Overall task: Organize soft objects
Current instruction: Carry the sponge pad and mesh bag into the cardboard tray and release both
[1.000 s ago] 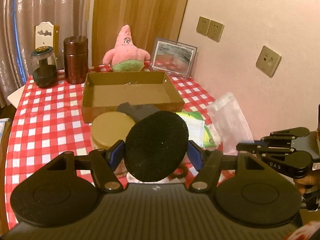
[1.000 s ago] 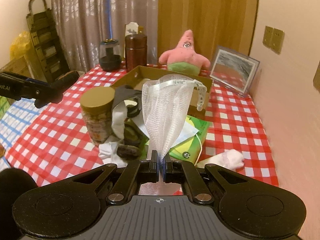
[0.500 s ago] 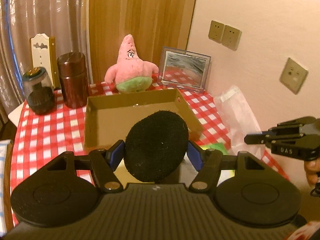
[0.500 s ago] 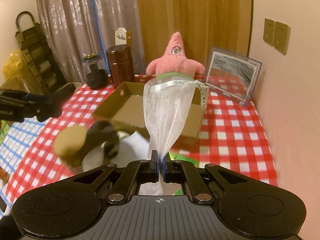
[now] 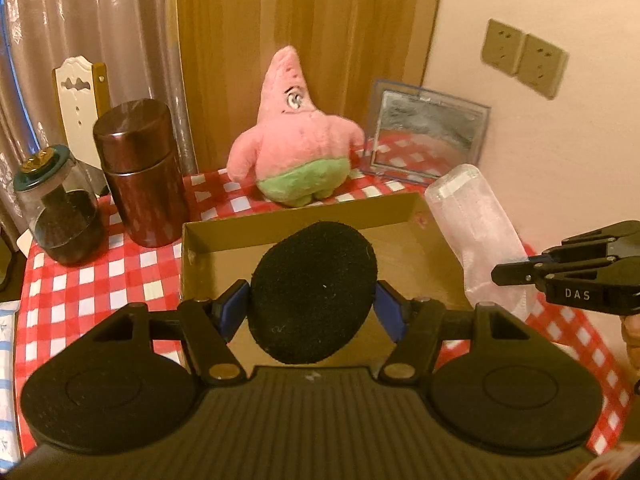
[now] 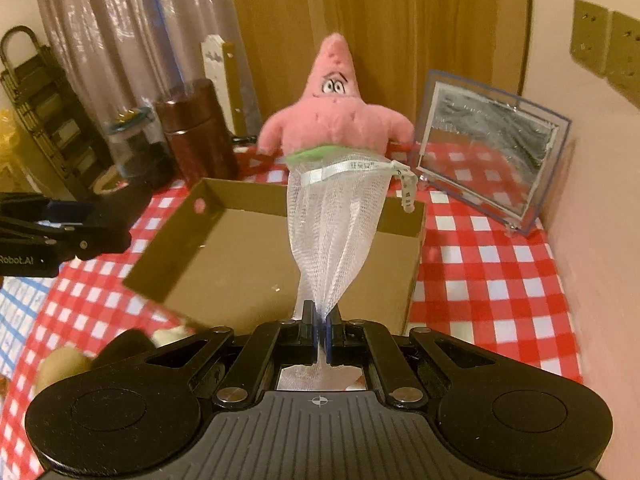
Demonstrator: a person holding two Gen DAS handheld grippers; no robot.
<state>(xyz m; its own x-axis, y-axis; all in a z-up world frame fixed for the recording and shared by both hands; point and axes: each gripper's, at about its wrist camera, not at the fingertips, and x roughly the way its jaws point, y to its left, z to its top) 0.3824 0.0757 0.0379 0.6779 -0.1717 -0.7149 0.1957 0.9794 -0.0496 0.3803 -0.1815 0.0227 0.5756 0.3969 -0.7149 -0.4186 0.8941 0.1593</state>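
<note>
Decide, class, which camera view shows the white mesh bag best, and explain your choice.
The right wrist view: the white mesh bag sits centre frame, its ribbon band and tag sharp, pinched in the right hand-held gripper. The left wrist view shows the bag only at the right edge, blurred.

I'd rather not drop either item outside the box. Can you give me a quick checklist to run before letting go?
1. Left hand-held gripper clamped on the black sponge pad: ok.
2. Right hand-held gripper pinching the white mesh bag: ok.
3. Cardboard box holds nothing visible inside: ok.
4. Sponge pad in front of the box's opening: ok; whether it hangs above the floor of the box: cannot tell.
5. Mesh bag's loose end over the box, not outside it: cannot tell.
6. Pink star plush stands behind the box, out of the drop path: ok.
</note>
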